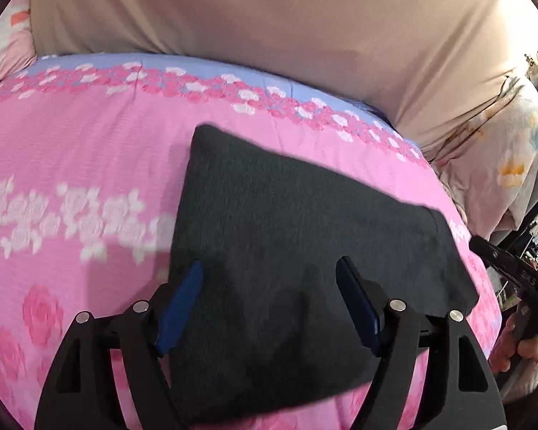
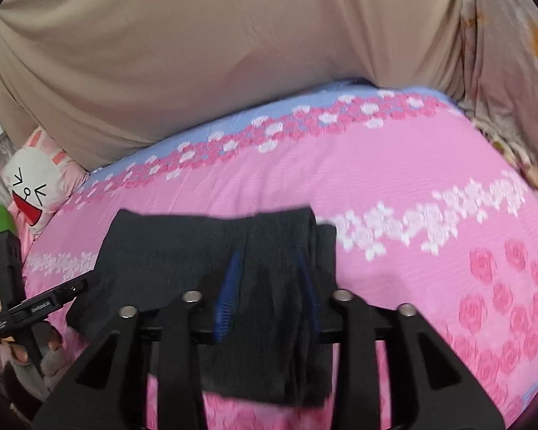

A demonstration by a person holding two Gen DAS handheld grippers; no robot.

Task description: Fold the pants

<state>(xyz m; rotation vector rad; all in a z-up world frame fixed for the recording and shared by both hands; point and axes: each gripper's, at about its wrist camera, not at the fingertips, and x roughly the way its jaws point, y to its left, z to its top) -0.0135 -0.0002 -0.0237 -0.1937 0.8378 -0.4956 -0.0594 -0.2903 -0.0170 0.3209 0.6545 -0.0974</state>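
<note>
The dark grey pants [image 1: 305, 236] lie folded into a flat rectangle on the pink floral bed cover [image 1: 71, 150]. My left gripper [image 1: 269, 279] is open, its blue pads spread wide above the near part of the pants and holding nothing. In the right wrist view the pants [image 2: 168, 251] stretch to the left. My right gripper [image 2: 269, 268] is partly closed, with a bunched end of the pants between its blue pads [image 2: 229, 286]. The other gripper [image 2: 28, 308] and a hand show at the left edge.
A beige cushion or headboard [image 1: 269, 18] runs along the far side of the bed. A cartoon rabbit pillow [image 2: 39, 186] lies at the far left corner. A floral blanket [image 1: 502, 150] hangs at the right. The right gripper's body [image 1: 513, 265] shows at the right edge.
</note>
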